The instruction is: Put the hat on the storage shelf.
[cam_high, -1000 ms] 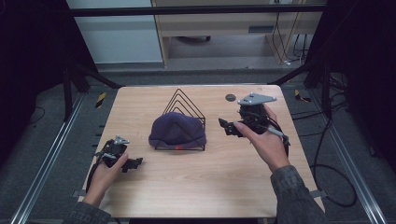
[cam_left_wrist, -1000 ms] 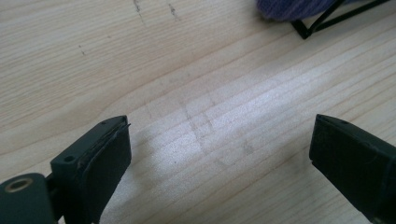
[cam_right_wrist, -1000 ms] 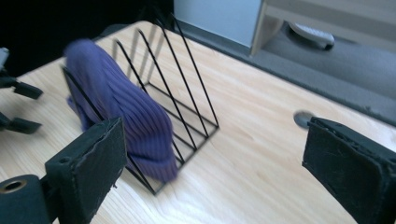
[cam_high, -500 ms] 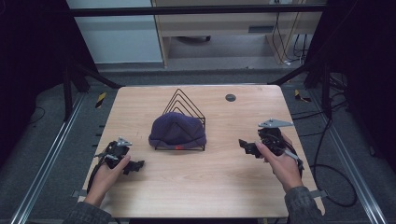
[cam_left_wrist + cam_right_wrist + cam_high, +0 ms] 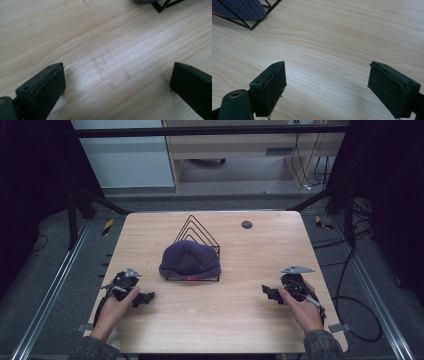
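A dark purple knit beanie (image 5: 190,258) is draped over a black wire rack (image 5: 196,227) of triangular loops at the middle of the wooden table (image 5: 235,320). My left gripper (image 5: 148,296) rests low at the front left, open, with bare wood between its jaws (image 5: 117,82). My right gripper (image 5: 265,291) sits at the front right, open over bare wood (image 5: 327,82). The rack's corner and a patch of the beanie (image 5: 244,10) lie at the top left of the right gripper view. A rack corner (image 5: 162,5) peeks in at the top of the left gripper view.
A small dark round disc (image 5: 246,224) lies near the table's back right. Metal frame rails (image 5: 45,300) run along both sides of the table, and cables (image 5: 357,310) trail on the floor at the right. A cabinet stands beyond the far edge.
My right gripper has drawn back from beside the rack toward the front right of the table and come down low. The left gripper has stayed put.
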{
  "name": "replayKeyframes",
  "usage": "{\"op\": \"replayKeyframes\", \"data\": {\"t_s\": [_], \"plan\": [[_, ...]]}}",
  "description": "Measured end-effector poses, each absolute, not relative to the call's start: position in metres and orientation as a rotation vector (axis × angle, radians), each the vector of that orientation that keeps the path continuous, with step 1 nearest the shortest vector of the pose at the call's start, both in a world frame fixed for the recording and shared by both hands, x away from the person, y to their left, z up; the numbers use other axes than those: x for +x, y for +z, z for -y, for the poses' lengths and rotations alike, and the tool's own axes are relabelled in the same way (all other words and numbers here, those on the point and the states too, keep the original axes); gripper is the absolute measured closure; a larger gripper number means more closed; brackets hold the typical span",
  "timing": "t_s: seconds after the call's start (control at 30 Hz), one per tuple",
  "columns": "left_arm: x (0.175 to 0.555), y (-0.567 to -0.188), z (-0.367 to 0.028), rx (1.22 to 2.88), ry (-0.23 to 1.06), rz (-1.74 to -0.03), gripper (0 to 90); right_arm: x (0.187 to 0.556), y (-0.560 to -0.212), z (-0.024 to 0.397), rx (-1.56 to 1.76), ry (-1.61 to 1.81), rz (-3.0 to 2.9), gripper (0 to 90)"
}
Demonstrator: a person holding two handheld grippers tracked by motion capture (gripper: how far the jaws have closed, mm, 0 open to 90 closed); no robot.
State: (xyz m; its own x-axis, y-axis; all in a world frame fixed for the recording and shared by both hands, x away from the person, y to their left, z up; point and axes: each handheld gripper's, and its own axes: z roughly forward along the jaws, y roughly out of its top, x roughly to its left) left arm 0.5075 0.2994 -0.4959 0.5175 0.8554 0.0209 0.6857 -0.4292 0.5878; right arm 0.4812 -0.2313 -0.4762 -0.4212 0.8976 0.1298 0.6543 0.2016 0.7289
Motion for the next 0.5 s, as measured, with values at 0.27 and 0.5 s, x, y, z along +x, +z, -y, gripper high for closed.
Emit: {"op": "replayKeyframes", "data": {"t_s": [0.27,0.5], "plan": [[0.507,-0.496,-0.299,2.240,0.433,-1.250,0.0,0.484,-0.489,0.238,1.497,1.011,-2.145,14.2],[0.507,-0.497,-0.299,2.237,0.434,-1.247,0.0,0.486,-0.498,0.238,1.524,0.992,-2.137,13.7]]}}
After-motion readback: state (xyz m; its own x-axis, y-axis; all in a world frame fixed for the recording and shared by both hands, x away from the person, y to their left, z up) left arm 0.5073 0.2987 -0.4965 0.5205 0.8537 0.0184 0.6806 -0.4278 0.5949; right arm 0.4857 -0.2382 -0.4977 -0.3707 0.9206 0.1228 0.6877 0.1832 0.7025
